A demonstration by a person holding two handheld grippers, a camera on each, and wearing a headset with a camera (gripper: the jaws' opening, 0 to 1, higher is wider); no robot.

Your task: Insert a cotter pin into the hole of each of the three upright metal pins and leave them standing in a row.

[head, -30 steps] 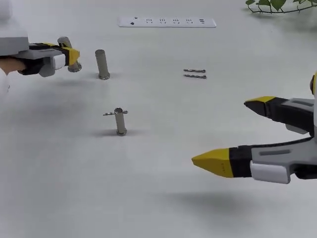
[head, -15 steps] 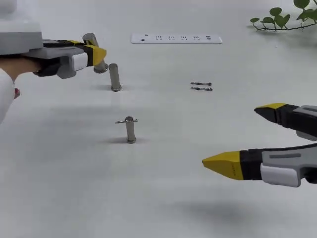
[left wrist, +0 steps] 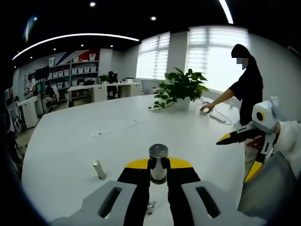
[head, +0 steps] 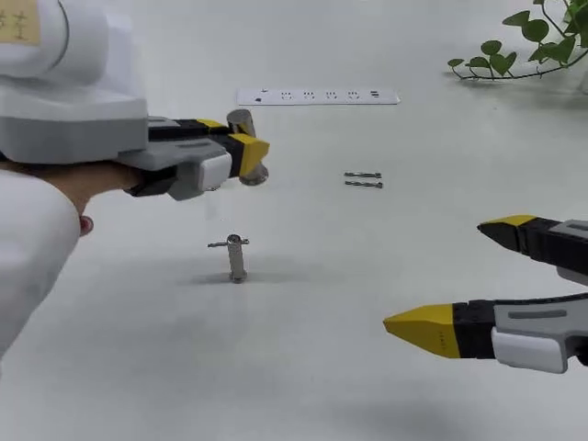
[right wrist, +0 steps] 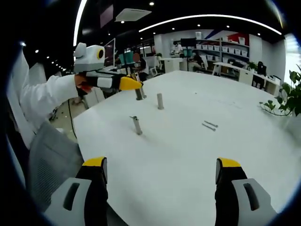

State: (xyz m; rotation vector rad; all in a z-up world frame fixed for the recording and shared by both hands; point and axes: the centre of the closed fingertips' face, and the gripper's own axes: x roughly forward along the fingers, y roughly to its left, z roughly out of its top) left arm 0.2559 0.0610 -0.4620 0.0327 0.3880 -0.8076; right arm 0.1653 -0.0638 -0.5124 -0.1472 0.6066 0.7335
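My left gripper is shut on a bare metal pin, held upright; in the left gripper view this pin stands between the yellow tips of the gripper. A pin with a cotter pin through it stands on the white table just in front. Another bare pin stands further off, also seen as the middle pin. Two loose cotter pins lie to the right. My right gripper hovers open at lower right, nothing between its tips.
A white power strip lies at the table's far side. A leafy plant sits at the far right. A person stands by the table near a potted plant.
My left gripper has carried the bare pin to the right, past the other bare pin, and now hangs above and behind the cotter-pinned one. The right gripper stays open in place.
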